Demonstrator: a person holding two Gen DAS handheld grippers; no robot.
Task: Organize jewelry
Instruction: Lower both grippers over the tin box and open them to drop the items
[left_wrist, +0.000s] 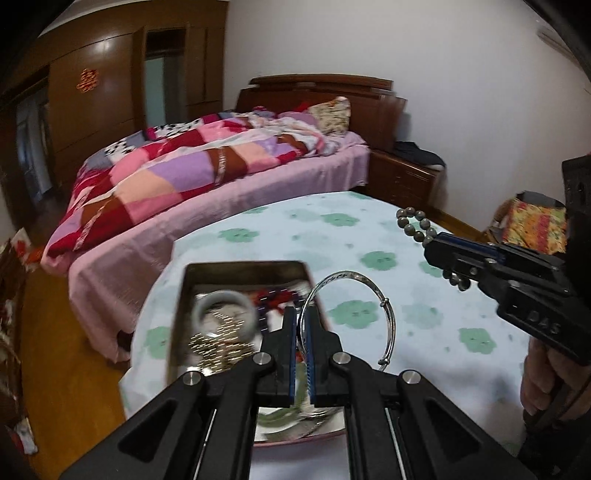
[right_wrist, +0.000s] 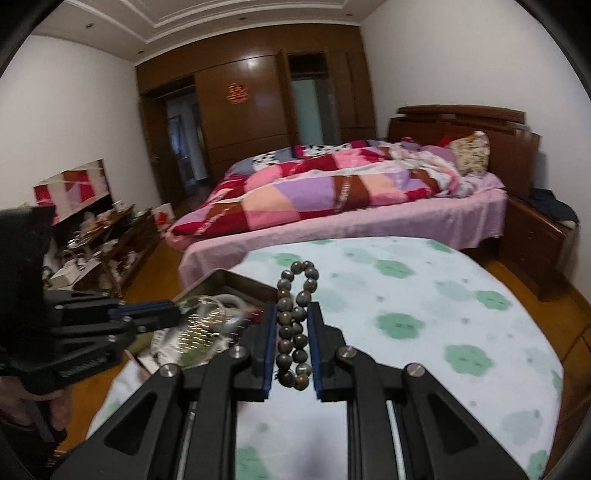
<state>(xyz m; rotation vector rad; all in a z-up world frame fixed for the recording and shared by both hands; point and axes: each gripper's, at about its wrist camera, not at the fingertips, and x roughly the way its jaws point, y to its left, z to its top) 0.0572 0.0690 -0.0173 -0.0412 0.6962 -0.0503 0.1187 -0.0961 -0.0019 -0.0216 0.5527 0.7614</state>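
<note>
two grippers: left gripper (left_wrist: 300, 325) pinches one bangle (left_wrist: 373, 295), right gripper (right_wrist: 293, 325) one bead bracelet (right_wrist: 295, 317).

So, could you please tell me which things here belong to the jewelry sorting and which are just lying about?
Job: silver bangle in left tool; bead bracelet in right tool; metal tin of jewelry.
Lying about: bed, flowered tablecloth, nightstand.

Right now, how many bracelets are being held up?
2. A thin silver metal bangle in the left hand-held gripper; a dark round-bead bracelet in the right hand-held gripper. The metal tin may hide more.
</note>
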